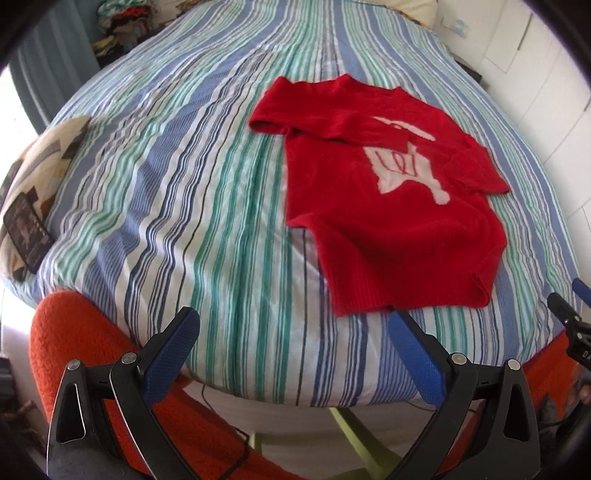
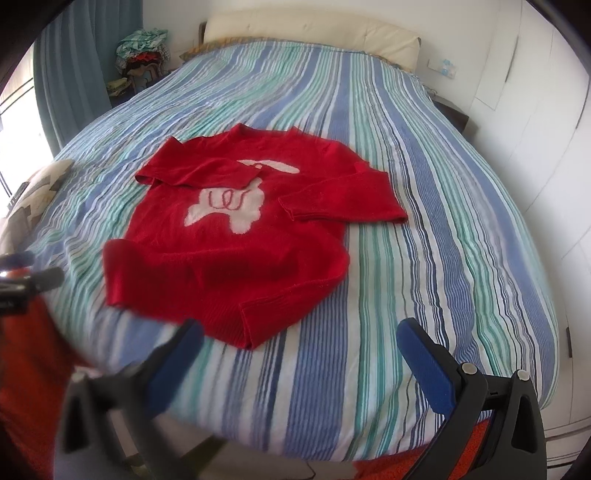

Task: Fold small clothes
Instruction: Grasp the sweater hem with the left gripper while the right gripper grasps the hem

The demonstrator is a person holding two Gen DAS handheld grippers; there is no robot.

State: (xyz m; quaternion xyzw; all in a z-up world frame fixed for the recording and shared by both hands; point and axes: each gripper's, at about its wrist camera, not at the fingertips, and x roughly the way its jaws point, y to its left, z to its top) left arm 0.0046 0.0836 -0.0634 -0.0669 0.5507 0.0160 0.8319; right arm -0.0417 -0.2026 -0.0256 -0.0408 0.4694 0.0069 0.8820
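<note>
Item: red sweater [image 2: 229, 254], small, knitted, with a white figure on the chest [image 2: 225, 208]. It lies face up on the bed, toward the foot end and roughly mid-width, neck pointing at the headboard. One sleeve [image 2: 195, 171] is already laid across the chest, its cuff reaching the white figure. The other sleeve [image 2: 343, 199] is bent back toward the body, its cuff just beside the chest but not squared over it. The ribbed hem [image 2: 255, 325] lies unfolded nearest the foot of the bed, one corner rucked.

Progress, as judged: early to middle. One sleeve is folded in, the second only partly; the body has yet to be doubled over, and the wrinkled hem wants smoothing first.

Left claw [image 1: 291, 321]: jaws spread wide, holding nothing, hovering off the foot of the bed, clear of the hem.

Right claw [image 2: 299, 332]: likewise wide apart and empty, near the hem corner but not touching; one finger is blurred.

Support: bed with striped cover [image 2: 424, 258] in blue, green and white.

Surroundings: patterned cushion [image 1: 44, 162] at one bed edge, a dark phone-like object [image 1: 27, 232] lying on it; cream headboard [image 2: 310, 35]; heap of clothes [image 2: 142, 55] beside it; orange fabric [image 1: 74, 332] below the claws.
</note>
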